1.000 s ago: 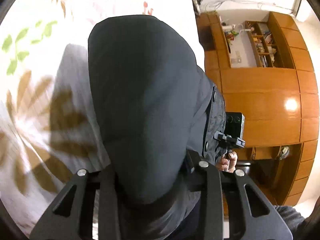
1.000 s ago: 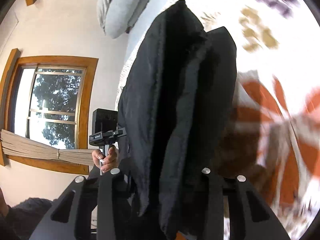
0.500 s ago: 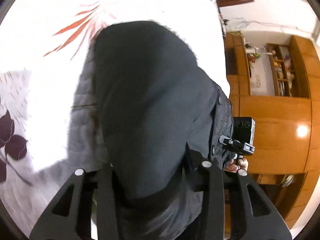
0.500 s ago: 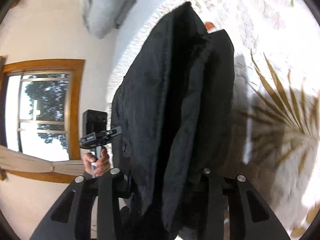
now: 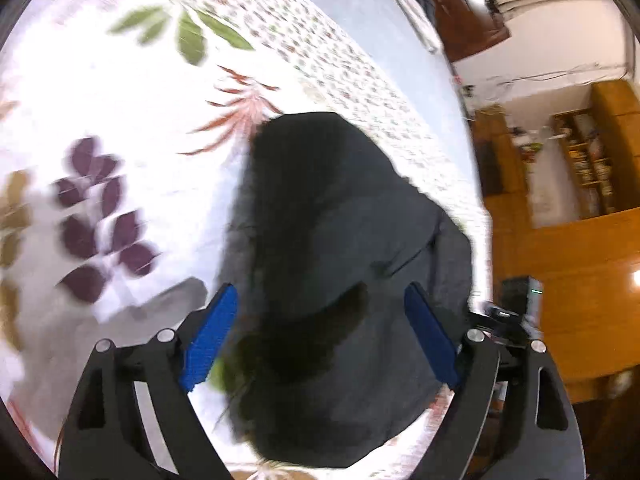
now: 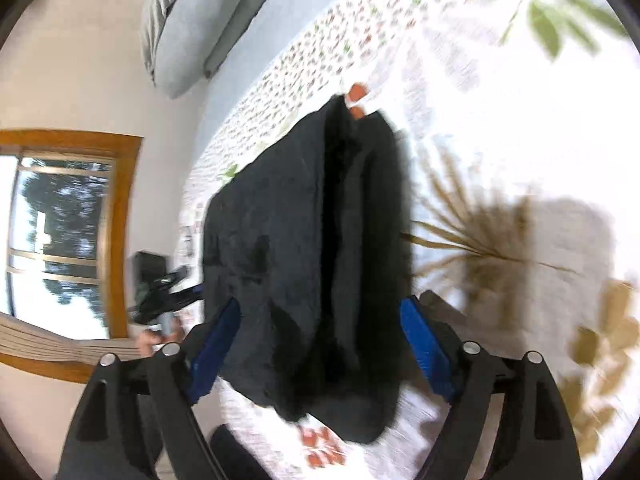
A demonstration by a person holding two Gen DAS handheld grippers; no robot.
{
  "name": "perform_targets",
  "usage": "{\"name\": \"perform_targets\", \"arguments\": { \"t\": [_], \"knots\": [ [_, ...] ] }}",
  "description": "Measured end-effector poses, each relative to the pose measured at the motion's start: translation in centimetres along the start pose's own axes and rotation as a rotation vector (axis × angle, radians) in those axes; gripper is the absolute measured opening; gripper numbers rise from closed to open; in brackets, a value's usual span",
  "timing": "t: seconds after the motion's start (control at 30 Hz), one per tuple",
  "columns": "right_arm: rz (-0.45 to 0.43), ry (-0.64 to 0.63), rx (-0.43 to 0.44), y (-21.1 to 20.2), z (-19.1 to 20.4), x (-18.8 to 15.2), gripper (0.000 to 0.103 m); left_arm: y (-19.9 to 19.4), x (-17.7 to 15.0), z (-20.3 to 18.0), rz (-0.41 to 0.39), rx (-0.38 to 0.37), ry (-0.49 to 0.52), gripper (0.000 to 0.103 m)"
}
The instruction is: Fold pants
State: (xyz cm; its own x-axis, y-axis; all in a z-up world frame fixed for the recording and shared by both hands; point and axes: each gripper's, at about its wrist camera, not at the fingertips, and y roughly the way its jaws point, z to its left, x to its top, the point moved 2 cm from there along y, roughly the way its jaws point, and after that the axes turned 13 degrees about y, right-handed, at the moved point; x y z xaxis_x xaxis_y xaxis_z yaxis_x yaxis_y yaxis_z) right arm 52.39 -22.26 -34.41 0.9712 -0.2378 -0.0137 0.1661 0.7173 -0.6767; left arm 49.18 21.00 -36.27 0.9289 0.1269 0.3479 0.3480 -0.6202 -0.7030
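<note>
The dark grey pants (image 5: 332, 240) lie folded in a thick bundle on the white leaf-print bedspread (image 5: 132, 112). My left gripper (image 5: 320, 300) is opening, its blue pads (image 5: 210, 332) wide apart and clear of the cloth on both sides. In the right wrist view the same pants (image 6: 304, 248) lie below my right gripper (image 6: 320, 312), which is also opening; its blue pads (image 6: 424, 344) stand off the fabric. The other gripper shows at the edge of each view: the right one (image 5: 512, 316) and the left one (image 6: 160, 284), held by a hand.
A grey pillow (image 6: 188, 20) lies at the head of the bed. A wooden-framed window (image 6: 60, 240) is on the wall at left. Wooden cabinets and shelves (image 5: 580, 208) stand past the bed's edge at right.
Both grippers held the hanging pants a second ago. They carried them across the bed, and now the jaws have spread and the pants lie released on the bedspread.
</note>
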Motion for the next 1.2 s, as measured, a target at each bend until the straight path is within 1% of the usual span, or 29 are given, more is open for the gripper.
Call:
{"name": "perform_targets", "arguments": {
  "t": [0.03, 0.1, 0.13, 0.2, 0.23, 0.3, 0.33, 0.37, 0.4, 0.47, 0.5, 0.57, 0.6, 0.63, 0.67, 0.7, 0.77, 0.8, 0.83, 0.87, 0.93, 1.0, 1.03, 1.07, 1.1, 1.2],
  "knots": [
    [-0.027, -0.021, -0.038, -0.2, 0.2, -0.8, 0.084, -0.2, -0.7, -0.2, -0.002, 0.045, 0.006, 0.084],
    [-0.041, -0.040, -0.067, 0.1, 0.7, -1.4, 0.084, 0.1, -1.4, 0.1, 0.013, 0.109, 0.008, 0.085],
    [-0.045, -0.044, -0.108, 0.5, 0.5, -1.8, 0.084, 0.5, -1.9, 0.3, 0.022, 0.121, 0.003, 0.087],
    [-0.055, -0.055, -0.167, 1.5, 0.8, -2.8, 0.084, 1.1, -2.1, 0.8, 0.038, 0.122, -0.017, 0.088],
    [-0.059, -0.043, -0.174, 1.9, 0.6, -2.9, 0.087, 1.3, -2.1, 1.0, 0.038, 0.126, -0.026, 0.089],
    [-0.057, -0.018, -0.160, 2.0, 0.4, -2.9, 0.087, 0.9, -2.1, 0.8, 0.035, 0.130, -0.031, 0.088],
    [-0.063, -0.012, -0.147, 0.7, 0.2, -3.2, 0.087, 0.7, -2.1, 0.4, 0.029, 0.128, -0.033, 0.087],
    [-0.077, -0.017, -0.143, 0.5, 1.0, -3.6, 0.087, 0.2, -2.0, -0.5, 0.014, 0.128, -0.031, 0.087],
    [-0.098, -0.027, -0.142, -1.3, 0.1, -3.9, 0.087, -0.2, -2.2, -0.8, -0.006, 0.134, -0.021, 0.087],
    [-0.174, -0.054, -0.146, -4.4, 0.9, -6.1, 0.088, -3.0, -3.1, -2.6, -0.060, 0.203, 0.039, 0.088],
    [-0.200, -0.066, -0.152, -5.2, 1.3, -6.9, 0.089, -4.4, -3.8, -3.1, -0.082, 0.242, 0.065, 0.088],
    [-0.309, -0.128, -0.226, -8.3, 3.2, -10.7, 0.093, -8.5, -6.4, -5.9, -0.155, 0.352, 0.148, 0.090],
    [-0.336, -0.144, -0.249, -9.3, 3.8, -11.6, 0.094, -9.9, -7.3, -7.1, -0.181, 0.395, 0.174, 0.092],
    [-0.382, -0.167, -0.289, -10.8, 4.6, -13.7, 0.097, -12.1, -8.9, -9.0, -0.227, 0.457, 0.214, 0.095],
    [-0.418, -0.170, -0.320, -11.7, 5.7, -15.6, 0.100, -13.7, -10.0, -10.3, -0.257, 0.500, 0.240, 0.095],
    [-0.459, -0.169, -0.344, -13.1, 6.7, -18.4, 0.100, -15.2, -11.5, -11.6, -0.280, 0.542, 0.265, 0.097],
    [-0.471, -0.188, -0.360, -14.8, 8.3, -22.3, 0.099, -18.3, -14.6, -15.1, -0.310, 0.646, 0.321, 0.098],
    [-0.469, -0.208, -0.382, -15.3, 9.0, -24.2, 0.099, -19.6, -16.1, -16.7, -0.316, 0.668, 0.343, 0.099],
    [-0.476, -0.235, -0.413, -16.0, 10.2, -26.8, 0.099, -20.4, -17.0, -17.7, -0.322, 0.674, 0.351, 0.099],
    [-0.485, -0.257, -0.431, -15.9, 11.7, -28.3, 0.099, -21.6, -18.2, -19.2, -0.336, 0.674, 0.356, 0.099],
    [-0.509, -0.302, -0.448, -16.8, 13.6, -32.1, 0.099, -23.6, -20.7, -22.1, -0.349, 0.671, 0.375, 0.100],
    [-0.540, -0.331, -0.479, -17.8, 14.9, -35.5, 0.099, -25.5, -23.0, -23.9, -0.363, 0.660, 0.351, 0.100],
    [-0.547, -0.338, -0.493, -18.3, 15.6, -37.5, 0.099, -26.5, -24.4, -24.9, -0.367, 0.639, 0.338, 0.100],
    [-0.549, -0.338, -0.505, -18.7, 16.0, -38.6, 0.099, -27.2, -25.7, -25.7, -0.367, 0.635, 0.337, 0.100],
    [-0.550, -0.334, -0.510, -19.2, 16.3, -39.7, 0.099, -27.6, -26.6, -26.5, -0.368, 0.646, 0.338, 0.100],
    [-0.554, -0.333, -0.475, -20.7, 17.1, -43.4, 0.099, -29.2, -29.8, -28.9, -0.358, 0.722, 0.365, 0.100]
  ]
}}
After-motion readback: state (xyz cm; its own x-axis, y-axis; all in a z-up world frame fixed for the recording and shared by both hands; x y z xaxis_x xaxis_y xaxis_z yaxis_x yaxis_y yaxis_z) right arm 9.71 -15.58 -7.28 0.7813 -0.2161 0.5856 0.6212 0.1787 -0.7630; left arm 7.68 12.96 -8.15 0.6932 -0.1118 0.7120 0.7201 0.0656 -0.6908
